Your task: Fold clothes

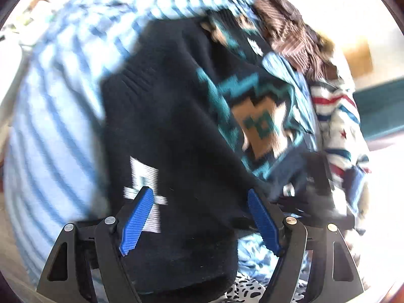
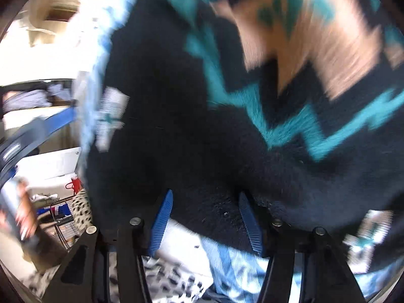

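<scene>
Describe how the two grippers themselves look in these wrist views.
Both look alike. The left gripper has two blue ribbed pads on black angular linkage arms with triangular cutouts and round silver pivot screws. The right gripper has the same black frame, silver screws and narrower-looking blue ribbed pads. No cables, markings or sleeves show.

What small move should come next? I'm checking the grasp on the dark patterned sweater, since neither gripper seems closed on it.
Probably close the right gripper on the dark sweater: its edge lies between the parted blue pads. The left gripper also stands wide open over the same fabric.
</scene>
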Motion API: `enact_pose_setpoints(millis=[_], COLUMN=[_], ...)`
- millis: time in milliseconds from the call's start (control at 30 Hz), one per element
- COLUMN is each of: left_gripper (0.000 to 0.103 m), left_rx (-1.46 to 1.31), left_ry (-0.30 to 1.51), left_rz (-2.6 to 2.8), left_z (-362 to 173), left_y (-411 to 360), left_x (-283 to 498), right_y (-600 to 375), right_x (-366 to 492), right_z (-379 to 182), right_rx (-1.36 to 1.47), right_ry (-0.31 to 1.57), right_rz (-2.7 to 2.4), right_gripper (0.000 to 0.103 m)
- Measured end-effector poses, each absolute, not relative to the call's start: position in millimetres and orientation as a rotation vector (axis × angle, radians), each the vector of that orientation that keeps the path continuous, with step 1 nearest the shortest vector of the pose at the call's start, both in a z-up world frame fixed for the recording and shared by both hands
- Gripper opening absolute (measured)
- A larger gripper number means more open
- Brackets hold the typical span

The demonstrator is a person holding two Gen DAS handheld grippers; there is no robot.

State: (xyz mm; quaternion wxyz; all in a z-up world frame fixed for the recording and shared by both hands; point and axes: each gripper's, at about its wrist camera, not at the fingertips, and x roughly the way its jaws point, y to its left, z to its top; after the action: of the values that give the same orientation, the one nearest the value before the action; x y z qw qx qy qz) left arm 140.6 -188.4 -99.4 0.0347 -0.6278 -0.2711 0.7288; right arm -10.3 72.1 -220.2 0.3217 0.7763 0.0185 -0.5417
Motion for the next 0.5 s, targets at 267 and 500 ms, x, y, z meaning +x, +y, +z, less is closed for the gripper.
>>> enact_pose_setpoints(millis=[267, 500], left_gripper=[0.077, 0.068], left_rx=[-2.165, -2.032], left_ry=[-0.761, -0.613], left_rz=[2.195, 2.207], left_z=[-138, -87], left_y=[-177, -155], left_x=[154, 130], right_y=[121, 162], right_x=[-28, -36], right_z=[-191, -218], right_rx=[2.047, 2.130], right_ry=[0.000, 0.080], right_rz=[-1.525, -1.675], right_gripper=[0.064, 0.068])
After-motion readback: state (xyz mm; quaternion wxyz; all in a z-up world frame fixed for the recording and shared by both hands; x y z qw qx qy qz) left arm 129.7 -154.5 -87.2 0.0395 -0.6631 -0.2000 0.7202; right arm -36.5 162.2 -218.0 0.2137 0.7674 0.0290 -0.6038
